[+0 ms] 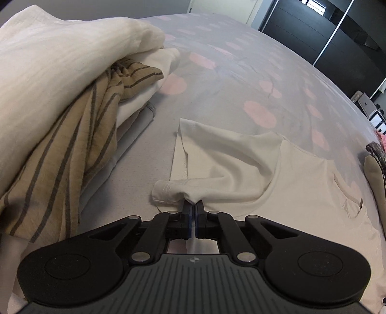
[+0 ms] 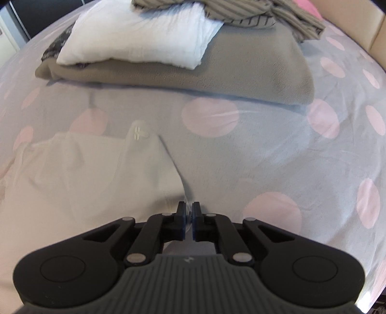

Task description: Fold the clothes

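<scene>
A white garment (image 1: 241, 164) lies spread on the polka-dot bed sheet (image 1: 217, 72). My left gripper (image 1: 194, 205) is shut on a bunched, stitched hem at the garment's near left edge, and the cloth fans out from the fingertips. In the right wrist view the same white garment (image 2: 96, 169) covers the lower left, with a small embossed logo near its far corner. My right gripper (image 2: 189, 207) sits at the garment's right edge. Its jaws stand almost together, with a thin fold of white cloth pinched between the tips.
A pile of unfolded clothes lies at the left, a cream cloth (image 1: 60, 60) over a tan striped one (image 1: 72, 135). Ahead of the right gripper is a folded grey blanket (image 2: 241, 72) with a folded white item (image 2: 135, 41) and a striped cloth (image 2: 229, 12) on top. A dark wardrobe (image 1: 313, 31) stands beyond the bed.
</scene>
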`<state>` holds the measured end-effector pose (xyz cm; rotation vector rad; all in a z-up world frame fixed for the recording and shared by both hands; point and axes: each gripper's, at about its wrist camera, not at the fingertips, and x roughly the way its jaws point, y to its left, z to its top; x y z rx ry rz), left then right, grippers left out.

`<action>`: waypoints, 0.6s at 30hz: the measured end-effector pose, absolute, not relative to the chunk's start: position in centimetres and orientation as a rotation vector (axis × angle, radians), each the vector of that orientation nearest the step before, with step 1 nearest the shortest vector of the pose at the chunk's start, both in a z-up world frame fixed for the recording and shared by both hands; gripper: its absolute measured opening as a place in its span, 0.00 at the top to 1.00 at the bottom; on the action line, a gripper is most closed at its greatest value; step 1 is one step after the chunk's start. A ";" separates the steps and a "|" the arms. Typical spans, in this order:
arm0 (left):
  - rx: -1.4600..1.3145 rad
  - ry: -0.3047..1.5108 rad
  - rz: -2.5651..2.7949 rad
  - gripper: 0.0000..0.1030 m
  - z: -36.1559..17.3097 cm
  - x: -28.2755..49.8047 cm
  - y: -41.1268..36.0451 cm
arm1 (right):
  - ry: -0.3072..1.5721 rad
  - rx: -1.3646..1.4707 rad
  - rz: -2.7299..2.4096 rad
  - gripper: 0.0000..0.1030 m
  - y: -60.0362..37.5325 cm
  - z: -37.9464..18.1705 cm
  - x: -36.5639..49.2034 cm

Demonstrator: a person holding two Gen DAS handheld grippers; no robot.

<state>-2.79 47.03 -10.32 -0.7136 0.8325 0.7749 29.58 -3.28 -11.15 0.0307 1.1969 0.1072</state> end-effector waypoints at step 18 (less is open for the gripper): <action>-0.453 0.760 0.634 0.55 -4.9 2.1 47.0 | 1.002 0.040 0.295 0.50 -1.6 -7.3 31.5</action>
